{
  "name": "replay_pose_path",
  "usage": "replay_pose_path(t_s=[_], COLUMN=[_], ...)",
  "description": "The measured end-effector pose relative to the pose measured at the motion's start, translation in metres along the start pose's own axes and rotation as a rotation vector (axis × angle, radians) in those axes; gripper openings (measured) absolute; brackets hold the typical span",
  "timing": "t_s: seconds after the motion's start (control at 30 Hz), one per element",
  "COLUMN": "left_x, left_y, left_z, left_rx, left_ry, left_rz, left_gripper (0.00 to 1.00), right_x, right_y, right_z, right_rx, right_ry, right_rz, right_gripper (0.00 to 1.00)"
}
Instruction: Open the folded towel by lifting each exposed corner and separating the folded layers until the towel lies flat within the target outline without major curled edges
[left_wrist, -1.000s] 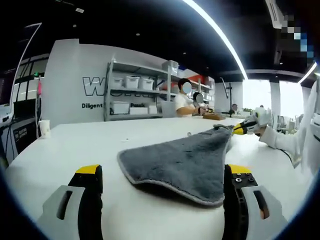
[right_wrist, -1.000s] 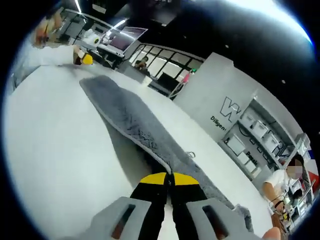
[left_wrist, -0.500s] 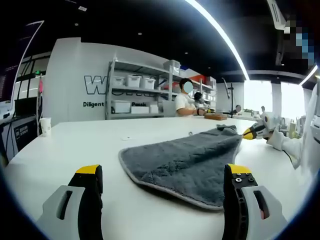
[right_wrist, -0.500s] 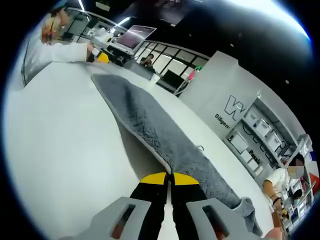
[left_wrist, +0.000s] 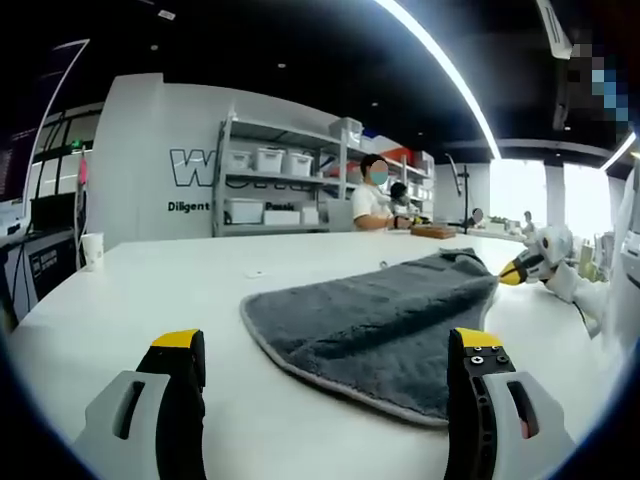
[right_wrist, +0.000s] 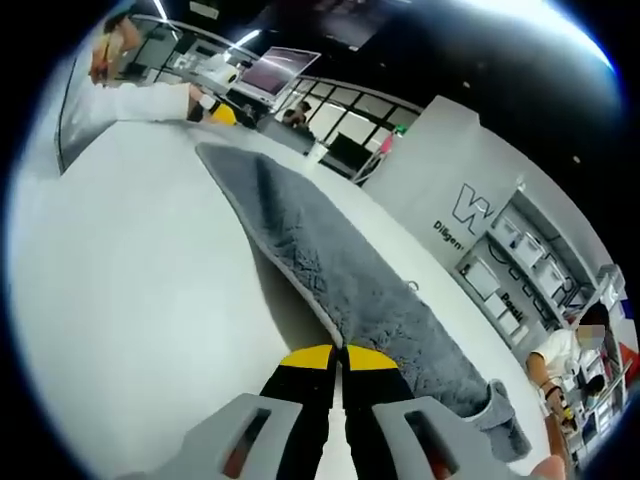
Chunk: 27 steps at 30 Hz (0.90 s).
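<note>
— While the white table (left_wrist: 150, 290) runs broad and bare toward the back, what stands behind it?

— A white wall with large lettering (left_wrist: 195, 170), metal shelves (left_wrist: 275, 180) of white bins, and a seated person (left_wrist: 375, 200) at the far side. Long light strips (left_wrist: 440, 70) cross the dark ceiling. A paper cup (left_wrist: 90, 252) sits near the table's left edge in the left gripper view.

— And the towel?

— The grey towel (left_wrist: 370, 325) lies on the table between the two grippers. In the right gripper view it is a long strip (right_wrist: 330, 270), its long axis running from the right gripper (right_wrist: 340, 362) toward the left gripper (right_wrist: 222, 112) at the far end.

— How do the jaws stand?

— The right gripper's yellow-tipped jaws are pressed together on the towel's near edge, which lifts slightly off the table. In the left gripper view it (left_wrist: 515, 270) holds the far corner. The left gripper (left_wrist: 325, 350) has its jaws spread wide, holding nothing, the towel's rounded end just ahead of them.
</note>
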<state>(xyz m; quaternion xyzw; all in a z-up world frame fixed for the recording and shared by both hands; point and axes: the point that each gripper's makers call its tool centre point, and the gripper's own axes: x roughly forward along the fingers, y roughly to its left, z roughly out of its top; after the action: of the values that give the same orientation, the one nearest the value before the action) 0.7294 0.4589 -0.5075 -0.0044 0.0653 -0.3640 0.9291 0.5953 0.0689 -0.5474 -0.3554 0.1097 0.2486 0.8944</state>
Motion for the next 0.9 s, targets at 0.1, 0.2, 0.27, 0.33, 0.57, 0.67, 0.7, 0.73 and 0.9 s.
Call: replay_pose_path(t_s=[0.1,0.2,0.27,0.33,0.57,0.67,0.7,0.73,0.9], left_x=[0.0,0.0,0.001,0.0,0.0,0.001,0.001,0.001,0.001], left_y=[0.0,0.0,0.0,0.0,0.0,0.0,-0.001,-0.001,-0.001], left_z=[0.0,-0.001,-0.001,-0.001,-0.002,-0.001,-0.001,-0.001,-0.001], left_rx=[0.001,-0.002,-0.001,-0.001,-0.002,-0.003,-0.003,-0.003,-0.003], left_ry=[0.001,0.004,0.004,0.004,0.006,0.003,0.003,0.003,0.003], left_rz=[0.0,0.001,0.001,0.001,0.002,0.0,0.0,-0.001,-0.002], left_gripper=[1.0,1.0,1.0,1.0,1.0,1.0,1.0,1.0,1.0], right_x=[-0.002,-0.003,-0.004,-0.006,-0.014,-0.023,-0.025,-0.028,-0.032], right_y=[0.002,0.006,0.007,0.009,0.024,0.029,0.031,0.032,0.035], right_z=[0.001,0.001,0.001,0.001,-0.004,-0.003,-0.004,-0.004,-0.004], right_rx=[-0.012,-0.013,-0.012,-0.01,0.012,0.013,0.012,0.016,0.03], right_ry=[0.004,0.008,0.008,0.009,0.032,0.019,0.025,0.025,0.02], right_rz=[-0.002,0.005,0.007,0.01,0.036,0.022,0.025,0.021,0.017], right_gripper=[0.0,0.0,0.0,0.0,0.0,0.0,0.0,0.0,0.0])
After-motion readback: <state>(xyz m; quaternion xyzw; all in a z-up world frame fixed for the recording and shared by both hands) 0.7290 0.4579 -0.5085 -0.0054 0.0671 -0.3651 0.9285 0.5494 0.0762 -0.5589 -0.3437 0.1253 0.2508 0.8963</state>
